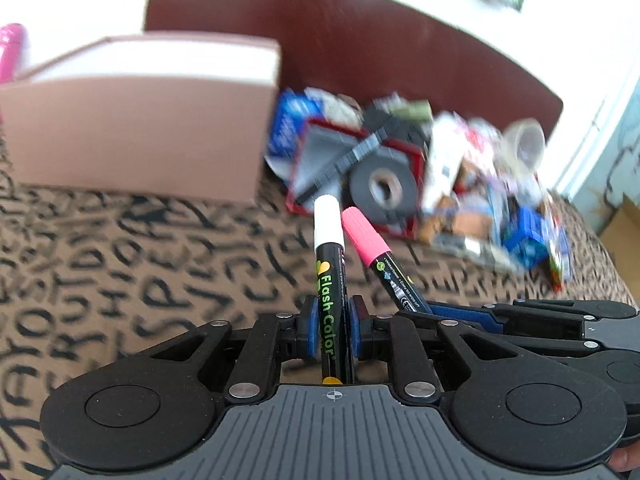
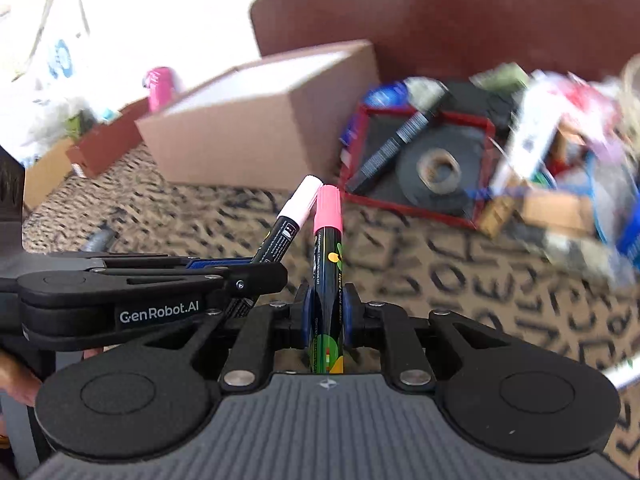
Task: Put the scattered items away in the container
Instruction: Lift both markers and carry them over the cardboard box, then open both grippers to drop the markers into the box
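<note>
Jaws of the left gripper [image 1: 330, 322] clenched on the white-capped marker [image 1: 329, 276], around the middle of its black barrel; cap pointed forward and up. Jaws of the right gripper [image 2: 327, 312] clenched in the same way on the pink-capped marker [image 2: 329, 264]. Both grippers held side by side above the patterned cloth [image 1: 120, 280], caps nearly touching in the right wrist view.

Cardboard box [image 1: 140, 120], probably the container, stood ahead and to the left, open at the top, inside not visible. Pile of scattered items [image 1: 460, 184] lay just to the right of the box, with a black tape roll [image 1: 380, 188] on a red-edged tray [image 2: 420, 168], and still many things to tidy. Both views blurred, so probably in motion, perhaps on the way to the box.

Possible trouble from here:
- Two markers so close together; could knock one against the other and twist in the pads.
- Smooth round barrels, gripped only at one place; could pivot or slide out if swung fast.
- Box wall rather high; a low approach could catch a cap on the rim.
- Released too early, a marker could bounce off the edge and roll on the cloth.
</note>
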`<state>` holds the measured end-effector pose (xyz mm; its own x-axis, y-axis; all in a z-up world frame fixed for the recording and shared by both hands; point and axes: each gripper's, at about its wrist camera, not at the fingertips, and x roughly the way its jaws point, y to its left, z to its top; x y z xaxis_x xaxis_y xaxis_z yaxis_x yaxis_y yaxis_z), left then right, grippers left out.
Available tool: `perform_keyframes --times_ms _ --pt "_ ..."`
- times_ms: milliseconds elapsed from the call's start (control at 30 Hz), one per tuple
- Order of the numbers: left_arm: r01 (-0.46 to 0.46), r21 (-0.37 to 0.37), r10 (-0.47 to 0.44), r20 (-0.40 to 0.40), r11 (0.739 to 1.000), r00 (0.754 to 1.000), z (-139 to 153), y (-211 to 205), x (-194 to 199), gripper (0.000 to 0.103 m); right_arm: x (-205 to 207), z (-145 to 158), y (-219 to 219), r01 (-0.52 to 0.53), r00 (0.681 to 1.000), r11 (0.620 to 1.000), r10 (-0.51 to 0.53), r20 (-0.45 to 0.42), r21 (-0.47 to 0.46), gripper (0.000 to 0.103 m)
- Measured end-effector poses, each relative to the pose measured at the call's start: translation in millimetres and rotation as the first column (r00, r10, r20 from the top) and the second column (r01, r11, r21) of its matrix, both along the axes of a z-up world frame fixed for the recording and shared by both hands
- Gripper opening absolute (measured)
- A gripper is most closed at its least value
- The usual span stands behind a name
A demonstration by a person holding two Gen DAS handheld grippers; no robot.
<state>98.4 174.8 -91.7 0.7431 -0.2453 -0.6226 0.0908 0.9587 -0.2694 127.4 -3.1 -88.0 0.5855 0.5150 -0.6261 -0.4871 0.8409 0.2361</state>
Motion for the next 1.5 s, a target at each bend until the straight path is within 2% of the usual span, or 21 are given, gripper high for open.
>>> perform_keyframes --times_ms 167,367,467,533,700,867,1067,1267,1367,1467,1500 --pt "-0.068 0.023 0.065 0.103 0.997 0.993 35 27 2 0.013 15 36 25 -0.086 0.994 0.995 0.083 0.066 0.054 0.018" --pt "-0.155 0.034 0.144 0.212 0.987 0.966 77 63 22 0.013 47 82 69 -0.155 0.973 0.987 0.143 0.179 0.051 0.018" --pt "-0.204 0.044 0.187 0.247 0.978 0.951 94 84 41 0.012 69 99 96 -0.183 0.964 0.982 0.169 0.207 0.048 0.018" --pt "-0.232 0.058 0.21 0.255 0.971 0.944 99 98 57 0.011 86 104 114 -0.183 0.966 0.982 0.17 0.193 0.054 0.018" --pt "-0.269 0.004 0.262 0.219 0.963 0.94 88 138 100 0.011 127 99 152 -0.15 0.977 0.986 0.136 0.163 0.076 0.018" --pt "-0.292 0.007 0.285 0.184 0.956 0.941 71 164 128 0.011 167 78 177 -0.133 0.991 0.985 0.129 0.047 0.114 0.018" --pt "-0.287 0.009 0.282 0.156 0.958 0.947 60 189 149 0.011 190 68 202 -0.116 0.993 0.99 0.113 0.034 0.083 0.018" --pt "-0.301 0.004 0.298 0.124 0.954 0.947 48 208 167 0.011 207 57 218 -0.094 0.995 0.992 0.096 -0.016 0.085 0.018" --pt "-0.305 0.001 0.303 0.109 0.952 0.947 42 213 170 0.024 212 51 224 -0.094 0.995 0.992 0.097 -0.033 0.079 0.018" --pt "-0.313 0.006 0.311 0.097 0.95 0.946 39 216 173 0.026 213 48 232 -0.093 0.995 0.994 0.095 -0.035 0.058 0.019" --pt "-0.327 0.02 0.324 0.088 0.945 0.942 37 217 173 0.035 213 47 233 -0.092 0.995 0.995 0.094 -0.031 0.047 0.019"
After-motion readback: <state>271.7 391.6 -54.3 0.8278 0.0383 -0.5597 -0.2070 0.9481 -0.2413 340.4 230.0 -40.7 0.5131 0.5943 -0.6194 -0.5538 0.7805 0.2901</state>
